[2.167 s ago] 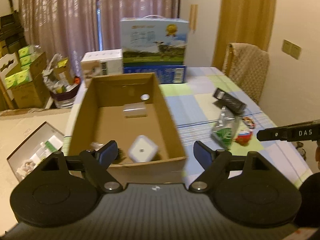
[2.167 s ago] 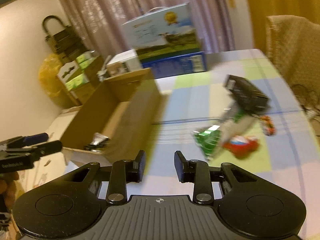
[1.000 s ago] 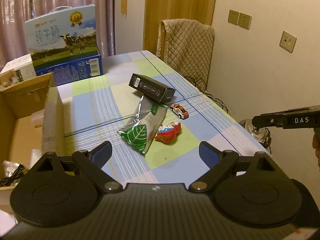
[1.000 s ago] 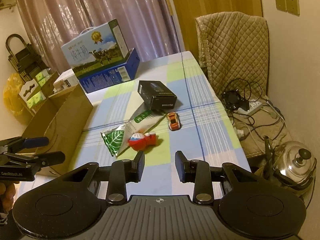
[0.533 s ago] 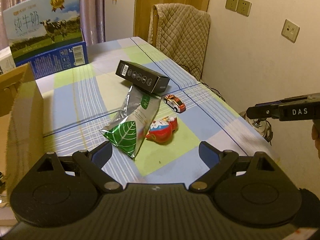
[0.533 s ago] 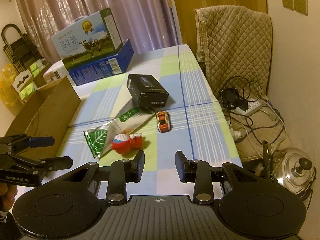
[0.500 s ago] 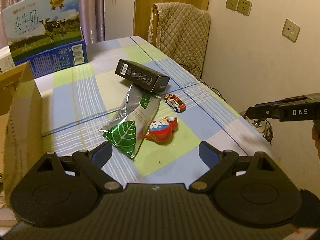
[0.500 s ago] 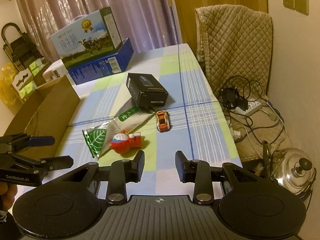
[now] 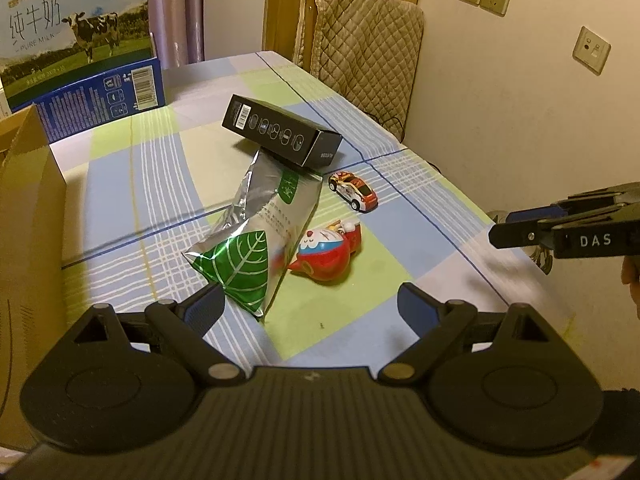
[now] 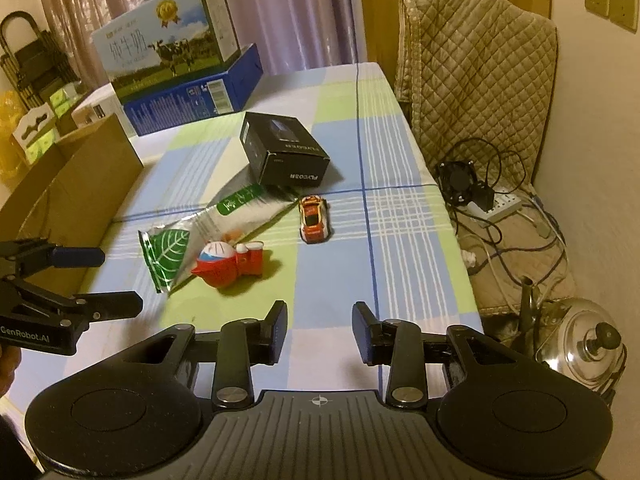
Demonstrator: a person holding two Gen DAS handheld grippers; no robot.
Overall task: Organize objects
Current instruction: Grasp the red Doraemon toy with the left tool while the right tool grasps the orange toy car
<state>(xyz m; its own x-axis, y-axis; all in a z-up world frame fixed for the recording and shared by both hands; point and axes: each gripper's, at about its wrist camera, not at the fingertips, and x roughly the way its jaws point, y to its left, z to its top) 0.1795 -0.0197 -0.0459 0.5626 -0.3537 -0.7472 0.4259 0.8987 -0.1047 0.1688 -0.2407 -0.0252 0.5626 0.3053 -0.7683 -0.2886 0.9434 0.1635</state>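
On the checked tablecloth lie a silver pouch with a green leaf (image 9: 256,236) (image 10: 188,236), a red cartoon toy (image 9: 326,254) (image 10: 230,264), a small toy car (image 9: 354,196) (image 10: 315,218) and a black box (image 9: 282,134) (image 10: 286,152) resting on the pouch's far end. My left gripper (image 9: 310,306) (image 10: 96,280) hangs open just short of the pouch and the red toy, with nothing between its fingers. My right gripper (image 10: 320,330) (image 9: 520,224) hovers near the table's front edge; its jaws are opening and hold nothing.
A cardboard box (image 9: 28,216) (image 10: 68,184) stands at the left. Milk cartons (image 9: 76,52) (image 10: 176,56) sit at the table's far end. A quilt-covered chair (image 10: 476,64) is at the far right; cables, a power strip (image 10: 500,204) and a steel kettle (image 10: 580,344) lie on the floor.
Both grippers have sunk and moved closer to the pouch and toys. The right gripper's fingers have spread a little. The objects have not moved.
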